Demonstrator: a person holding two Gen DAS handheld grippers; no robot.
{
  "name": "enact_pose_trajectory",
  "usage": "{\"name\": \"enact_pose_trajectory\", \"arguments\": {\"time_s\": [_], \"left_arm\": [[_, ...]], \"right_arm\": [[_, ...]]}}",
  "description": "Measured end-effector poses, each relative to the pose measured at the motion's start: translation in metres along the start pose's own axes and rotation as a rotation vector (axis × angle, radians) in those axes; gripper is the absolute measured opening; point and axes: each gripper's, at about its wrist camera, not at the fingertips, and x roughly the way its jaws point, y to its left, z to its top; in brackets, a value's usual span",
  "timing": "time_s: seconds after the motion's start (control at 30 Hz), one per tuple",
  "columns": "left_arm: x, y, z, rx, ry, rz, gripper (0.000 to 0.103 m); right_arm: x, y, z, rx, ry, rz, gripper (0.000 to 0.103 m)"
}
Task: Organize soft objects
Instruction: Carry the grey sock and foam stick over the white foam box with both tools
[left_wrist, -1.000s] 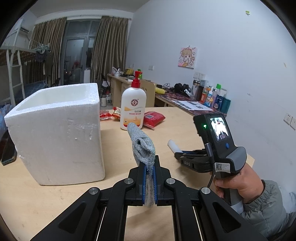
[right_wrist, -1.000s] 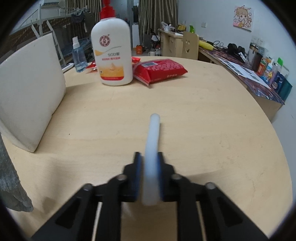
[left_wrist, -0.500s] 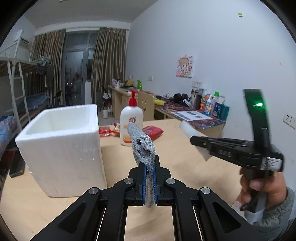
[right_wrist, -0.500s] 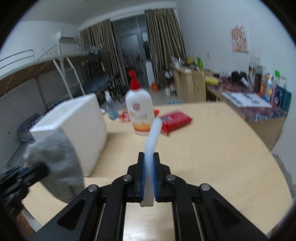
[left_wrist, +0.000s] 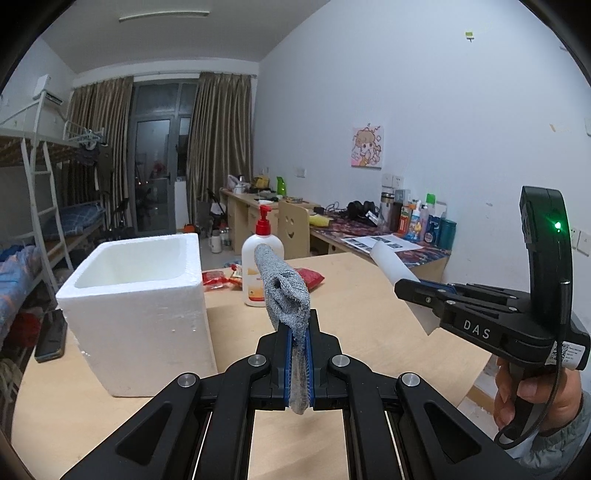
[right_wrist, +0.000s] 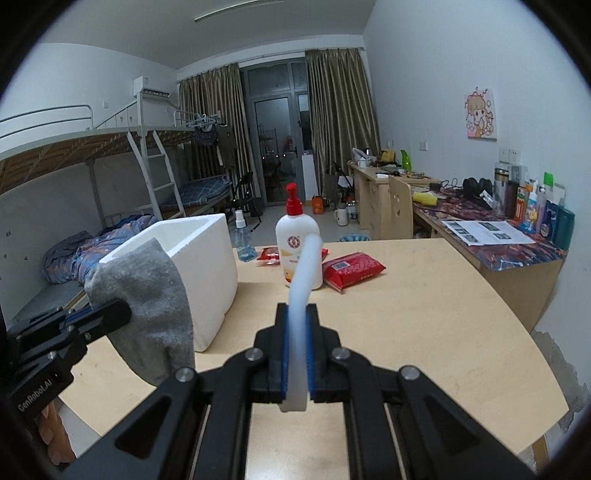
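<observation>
The left gripper (left_wrist: 299, 363) is clamped on a grey knitted cloth (left_wrist: 286, 295), which stands up out of its blue pads and flops forward. To its right, held up off the wooden table (left_wrist: 369, 332), the right gripper (right_wrist: 295, 354) is clamped on a white flexible sheet (right_wrist: 303, 269) that curves up and away from its pads. Ahead and to the left of the left gripper sits an open white foam box (left_wrist: 136, 295). Straight ahead, past the cloth, stands a white pump bottle (left_wrist: 258, 266) with a red top, and a red packet (right_wrist: 352, 269) lies just beside it.
</observation>
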Motion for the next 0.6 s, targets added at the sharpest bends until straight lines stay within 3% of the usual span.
{"name": "enact_pose_trajectory", "arguments": {"time_s": [0.3,0.6], "left_arm": [[-0.019,0.004,0.002,0.000,-0.025,0.033,0.006],[-0.045,0.020,0.002,-0.018,-0.054,0.115,0.006]], "right_arm": [[-0.005,0.014,-0.005,-0.024,-0.009,0.050,0.010],[-0.001,0.038,-0.004,-0.074,-0.015,0.132,0.010]]}}
